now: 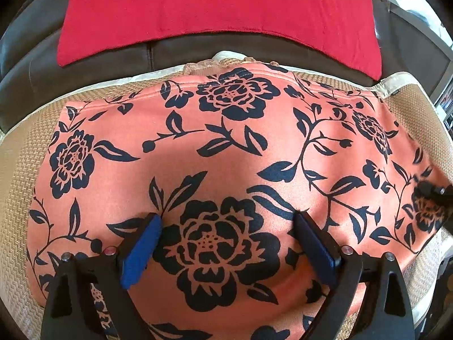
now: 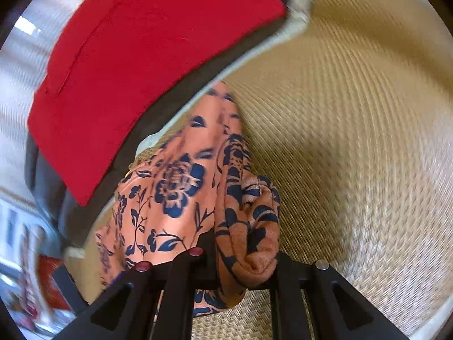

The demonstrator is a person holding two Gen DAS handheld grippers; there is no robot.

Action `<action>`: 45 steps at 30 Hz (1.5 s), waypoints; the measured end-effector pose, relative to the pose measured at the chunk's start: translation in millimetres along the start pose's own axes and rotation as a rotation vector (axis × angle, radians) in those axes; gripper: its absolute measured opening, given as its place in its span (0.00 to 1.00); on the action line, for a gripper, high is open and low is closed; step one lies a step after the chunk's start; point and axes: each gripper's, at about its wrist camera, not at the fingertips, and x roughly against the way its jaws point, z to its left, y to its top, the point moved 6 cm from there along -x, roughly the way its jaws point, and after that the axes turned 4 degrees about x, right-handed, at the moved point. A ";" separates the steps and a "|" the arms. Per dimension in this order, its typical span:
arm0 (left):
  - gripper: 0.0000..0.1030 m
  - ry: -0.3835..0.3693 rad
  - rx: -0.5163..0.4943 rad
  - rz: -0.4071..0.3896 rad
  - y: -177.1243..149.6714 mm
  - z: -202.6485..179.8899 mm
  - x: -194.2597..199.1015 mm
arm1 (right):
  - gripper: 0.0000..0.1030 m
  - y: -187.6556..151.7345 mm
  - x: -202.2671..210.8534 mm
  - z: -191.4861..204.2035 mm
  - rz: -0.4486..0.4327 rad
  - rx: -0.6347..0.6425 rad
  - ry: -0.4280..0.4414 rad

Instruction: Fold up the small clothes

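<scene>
Two grippers work a floral garment [image 1: 226,147] spread on a woven mat [image 1: 17,170]: the left gripper [image 1: 226,240] hovers wide open above it, the right gripper [image 2: 243,257] pinching a bunched edge. Carrying that edge across evenly, with the left pressing the cloth flat, should keep the fold clean.

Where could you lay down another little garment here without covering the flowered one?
Widest bare stretch: the woven mat to the right of the flowered cloth, out to its pale border. A narrower strip shows on the cloth's left. The middle is crowded, under the left claw, and the red cushion fills the back.
</scene>
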 end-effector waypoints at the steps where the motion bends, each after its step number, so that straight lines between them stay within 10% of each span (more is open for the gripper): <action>1: 0.93 0.002 0.000 0.001 1.4 0.3 -1.3 | 0.15 -1.8 -4.7 -8.8 0.013 -0.029 0.019; 4: 0.93 0.007 0.001 0.002 2.2 2.2 -1.3 | 0.24 -8.0 -11.2 -26.4 0.033 -0.163 0.110; 6: 0.93 0.010 0.002 0.004 2.9 2.7 -2.8 | 0.55 -9.4 -12.9 -28.0 0.027 -0.178 0.136; 8: 0.93 0.015 0.001 0.004 2.5 2.2 -2.6 | 0.64 -7.9 -15.6 -23.1 0.007 -0.176 0.185; 10: 0.93 0.021 0.000 0.003 0.8 0.1 -1.9 | 0.45 -5.0 -15.8 -18.5 0.015 -0.135 0.183; 11: 0.93 0.021 0.001 0.003 0.9 -0.1 -2.1 | 0.09 -3.4 -18.1 -15.2 0.026 -0.088 0.148; 17: 0.94 0.034 0.002 -0.008 -0.2 -2.0 -2.3 | 0.10 -2.9 -9.2 10.7 -0.026 0.111 -0.001; 28: 0.94 0.007 -0.003 0.017 6.0 -0.9 -3.9 | 0.11 4.3 -17.0 -1.4 0.000 0.042 0.034; 38: 0.91 -0.213 0.357 -0.180 15.3 139.1 84.8 | 0.10 -37.6 46.5 239.5 -0.246 0.739 -0.021; 45: 0.91 -0.486 0.570 -0.156 7.8 206.2 82.1 | 0.10 -153.9 -60.9 295.6 -0.014 0.972 -0.021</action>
